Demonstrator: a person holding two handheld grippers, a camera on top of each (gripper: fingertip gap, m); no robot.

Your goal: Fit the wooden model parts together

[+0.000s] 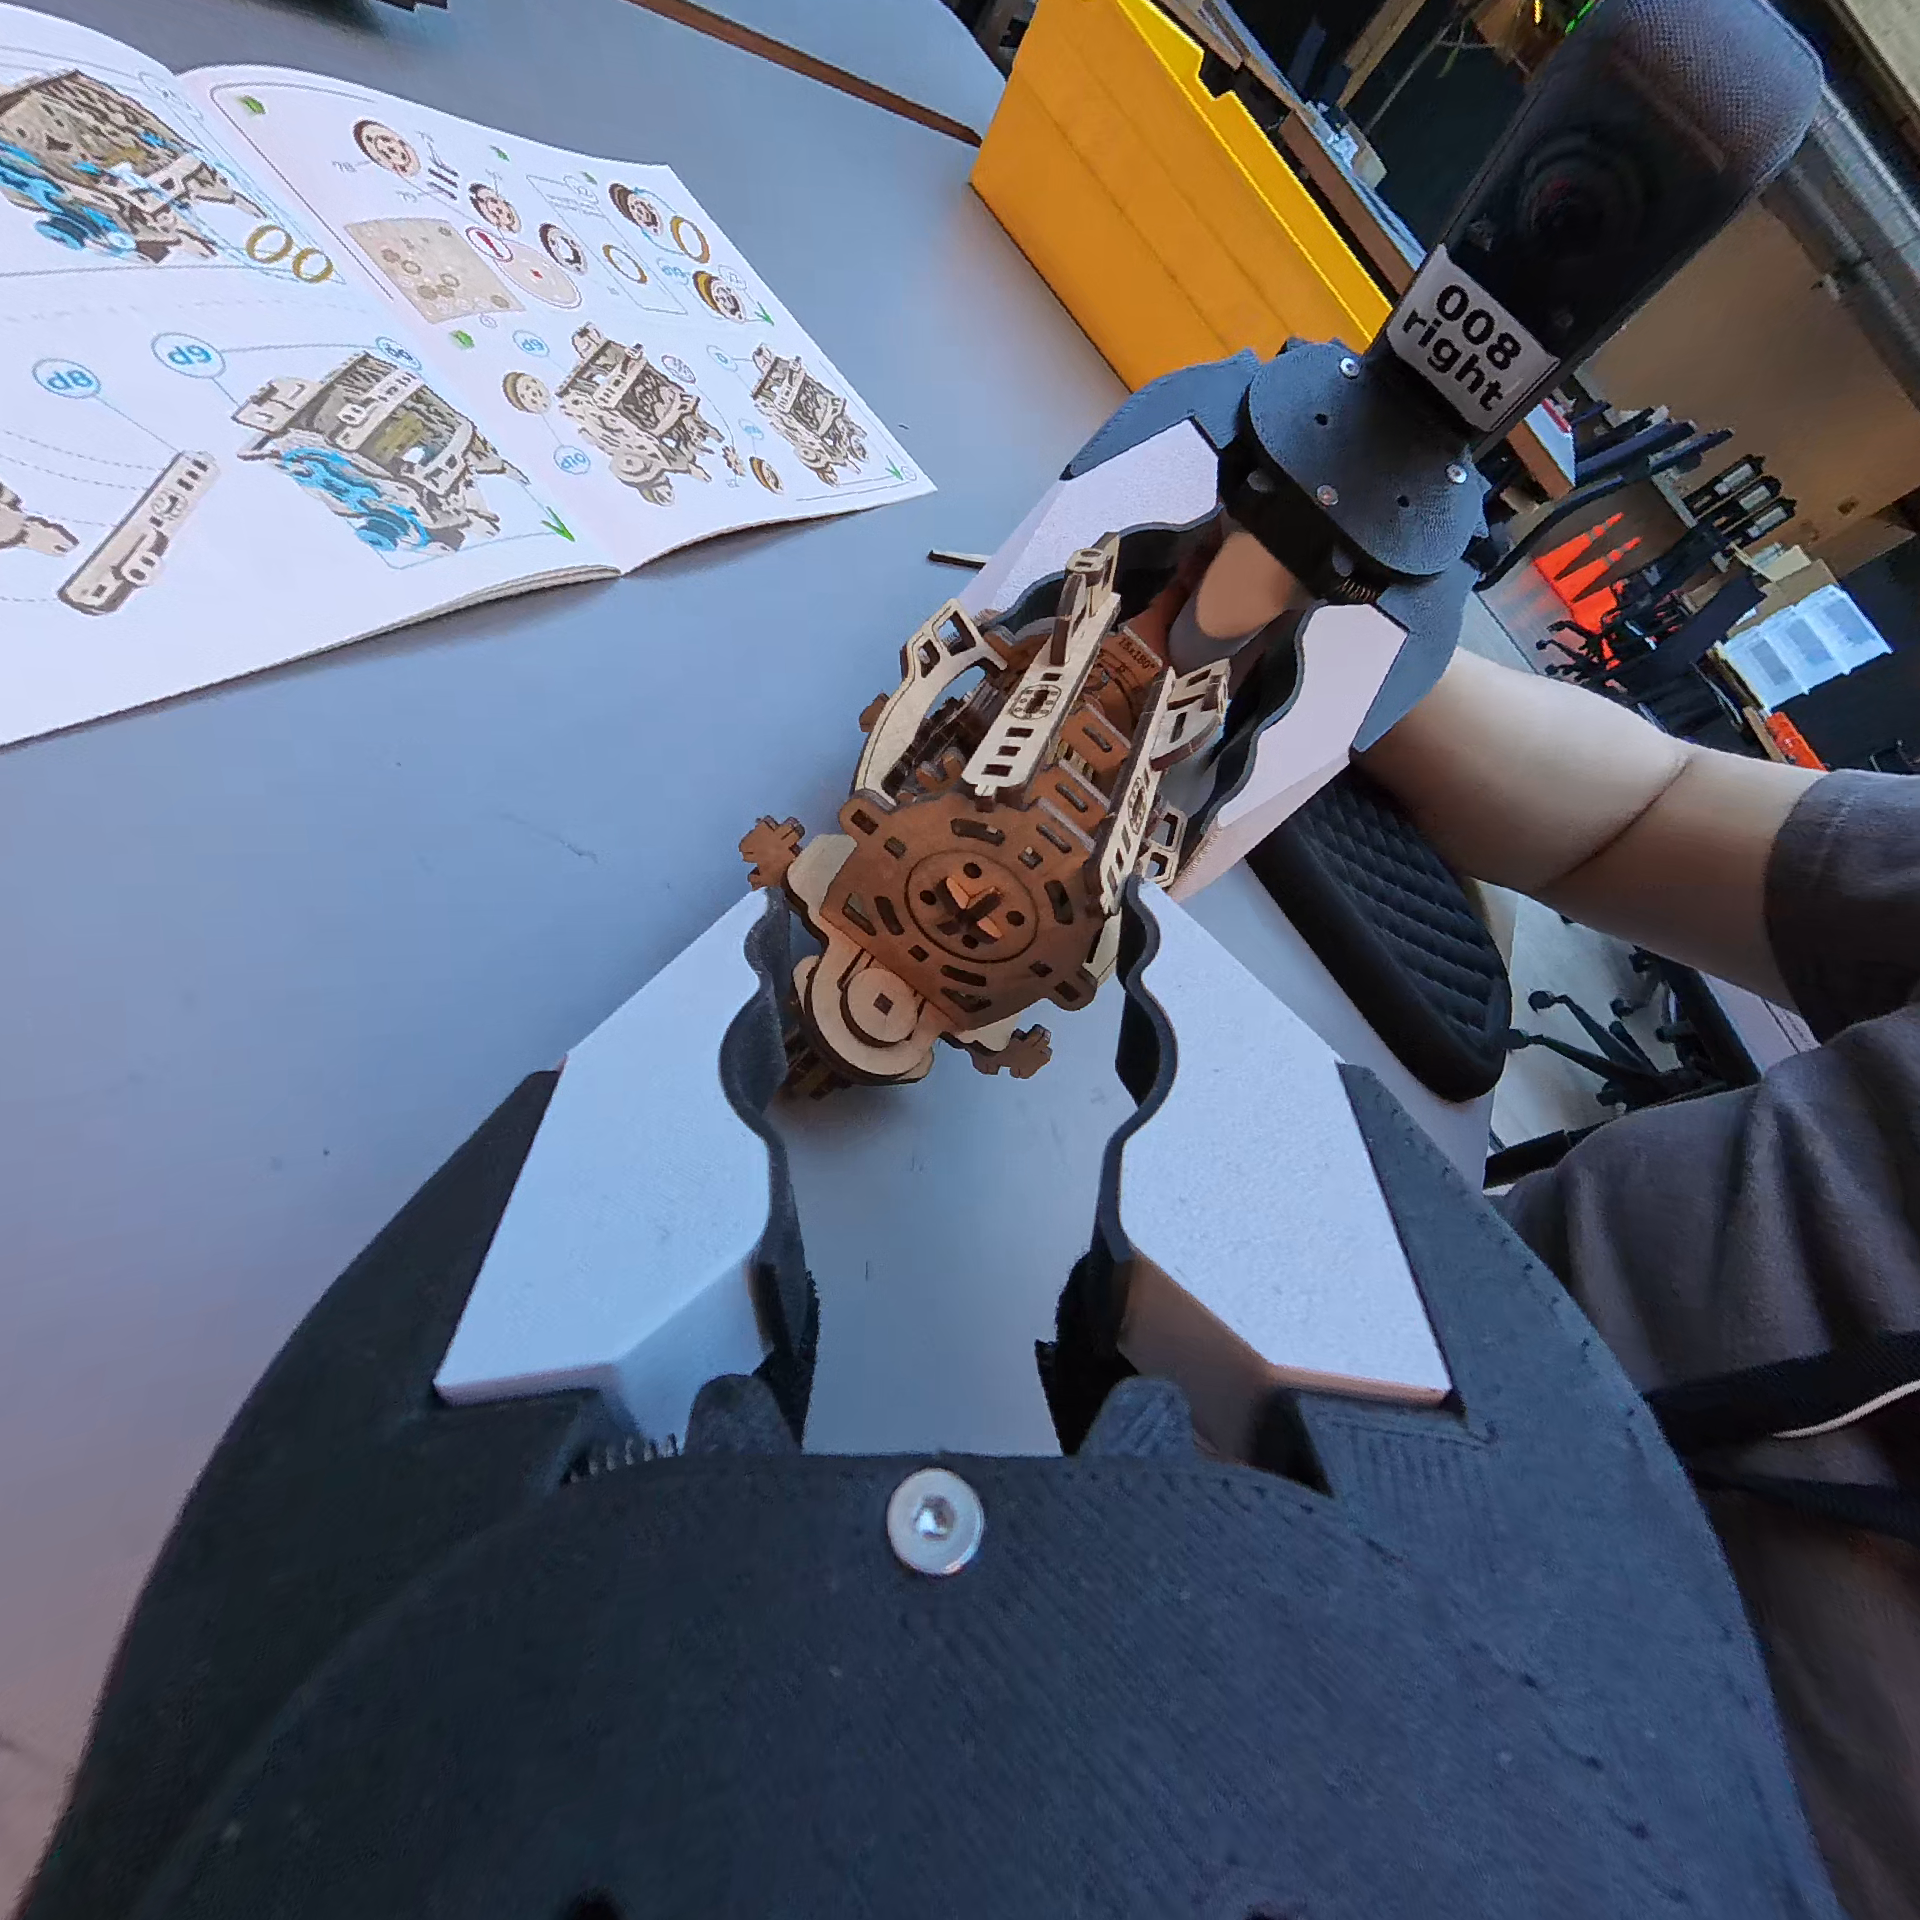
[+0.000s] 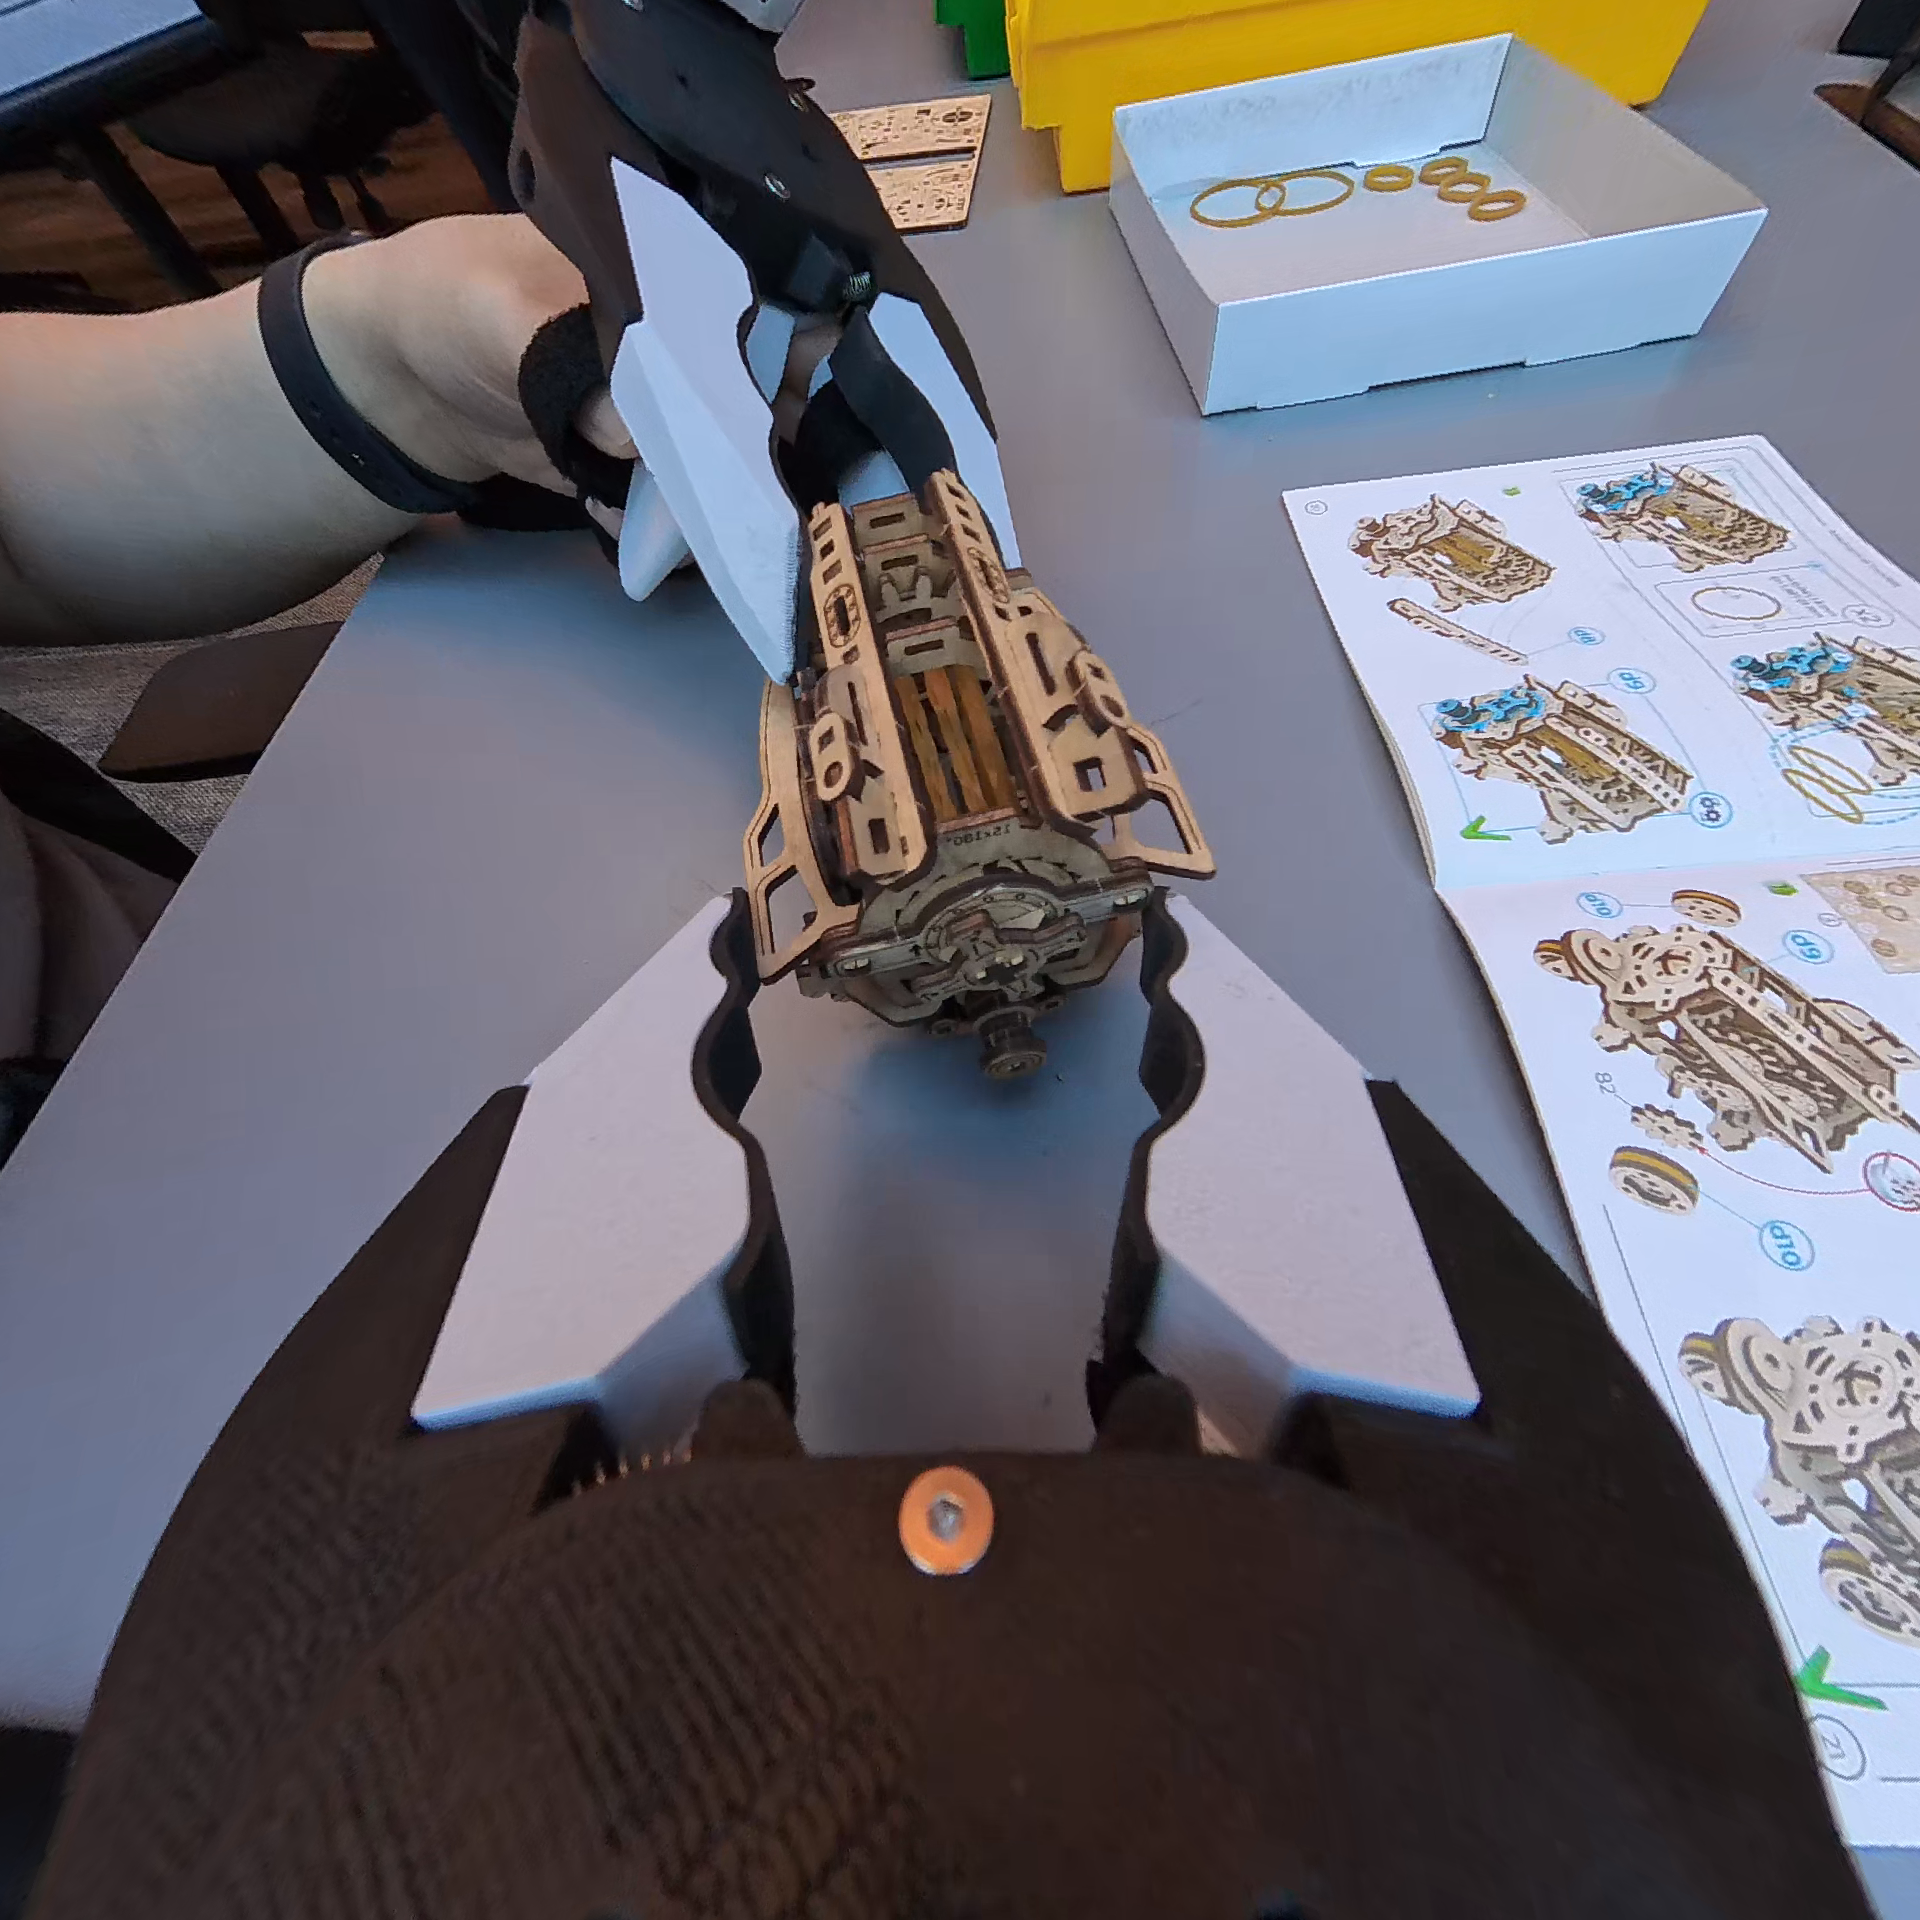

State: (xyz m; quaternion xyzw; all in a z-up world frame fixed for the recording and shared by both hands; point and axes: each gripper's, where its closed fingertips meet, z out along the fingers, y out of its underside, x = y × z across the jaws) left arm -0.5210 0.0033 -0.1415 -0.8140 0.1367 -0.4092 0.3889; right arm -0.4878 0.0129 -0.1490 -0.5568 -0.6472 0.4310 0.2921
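While it lies on the grey surface (image 2: 468, 831), wooden model (image 2: 956, 790): long axis runs between left hand-held gripper (image 1: 951, 914) and right hand-held gripper (image 2: 951, 935), each pinching one end

The wooden model (image 2: 961, 790) is thin laser-cut plywood, pale and matt on its faces, darker brown along the cut edges. The left tongs (image 1: 951, 925) and right tongs (image 2: 945, 935) have rough, ridged black printed plastic bodies, smooth matt white fingers (image 1: 623, 1195) and what looks like black padding on the inner faces. A shiny metal screw (image 1: 933, 1521) sits in the plastic. The bench (image 2: 468, 831) is smooth matt grey; the booklet (image 1: 312, 364) is printed paper.
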